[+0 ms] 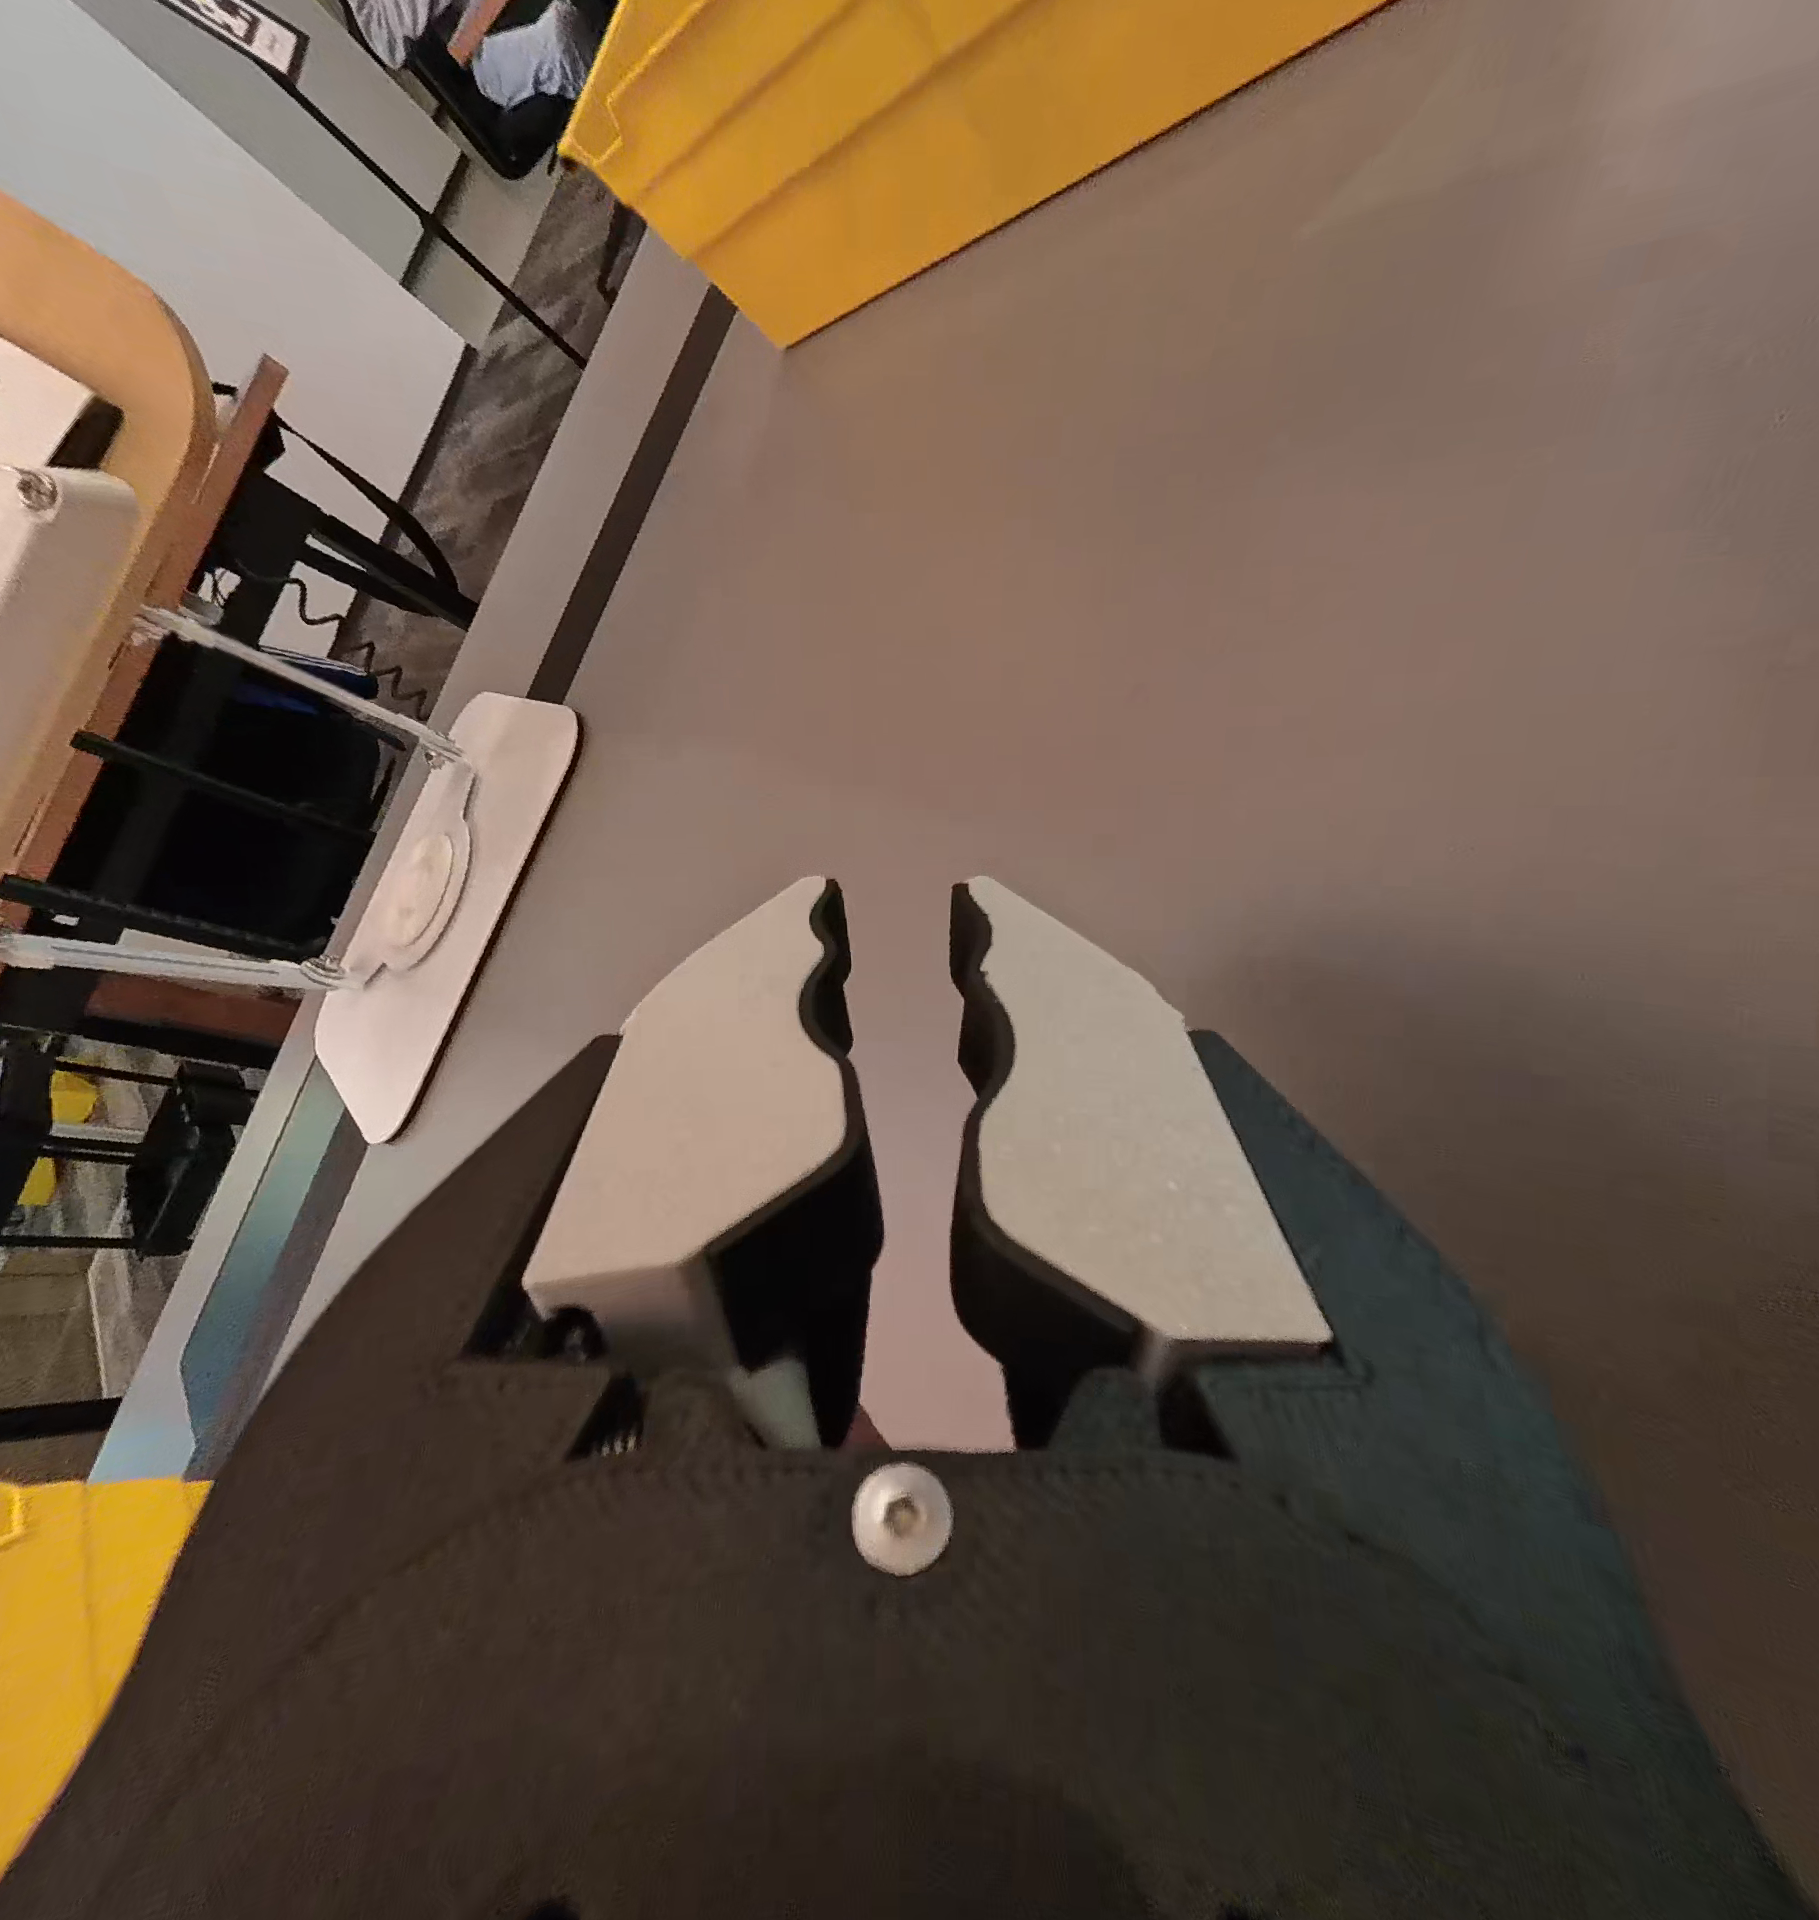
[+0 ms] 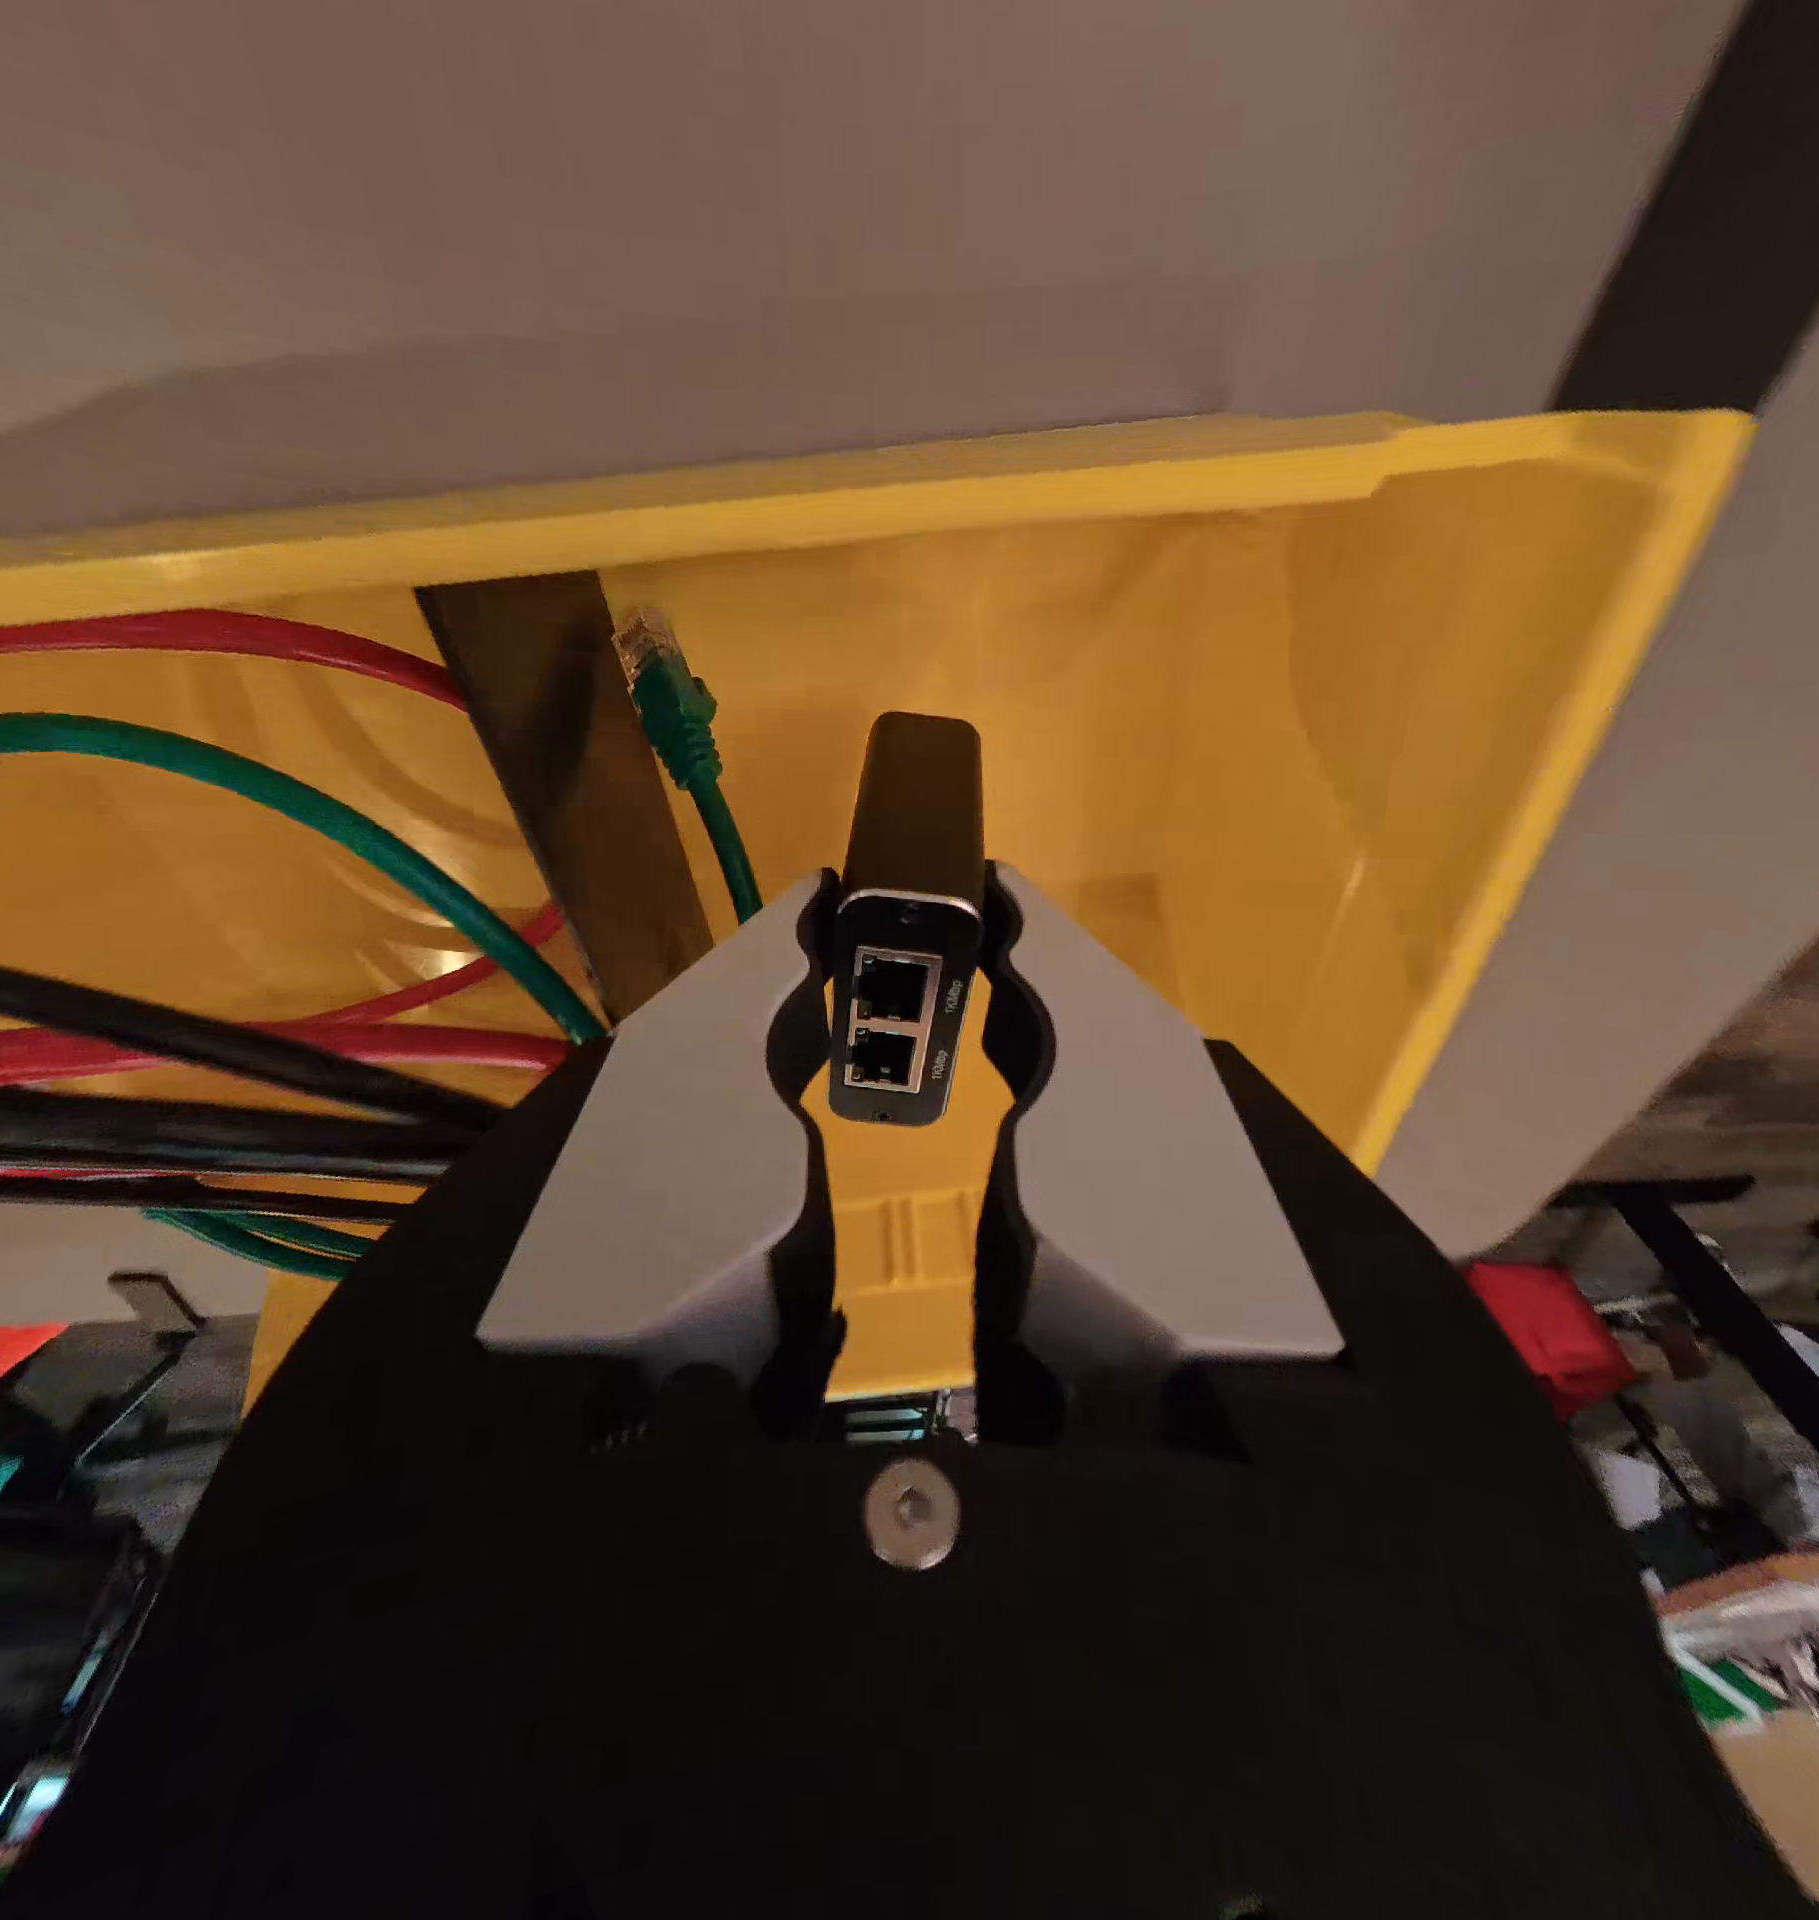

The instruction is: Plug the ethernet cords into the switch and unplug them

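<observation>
Gripping the small black switch [image 2: 910, 914] between its grey fingers [image 2: 676, 1122], the right gripper [image 2: 907, 925] has its jaws clamped on the housing just behind the port face. That face looks straight back at the camera: two empty ethernet sockets, one stacked over the other, with a strip of tiny white lettering down the side, which I leave unread. Beneath and beyond sits a yellow bin [image 2: 1456, 644], open side up. A green ethernet cord [image 2: 261, 800] loops through it, its clear plug [image 2: 647, 644] lying free near a dark divider strip [image 2: 572, 790], close to the switch but not in it. Red cords [image 2: 261, 649] and black cords [image 2: 209, 1049] run in from the left side.

Over in the left wrist view, the left gripper [image 1: 900, 925] hangs above the grey tabletop [image 1: 1300, 675], jaws narrowly parted and holding nothing. A yellow bin wall [image 1: 884, 156] rises ahead. At the table edge lies a pale flat plate [image 1: 489, 873] with a clear stand fixed to it.
</observation>
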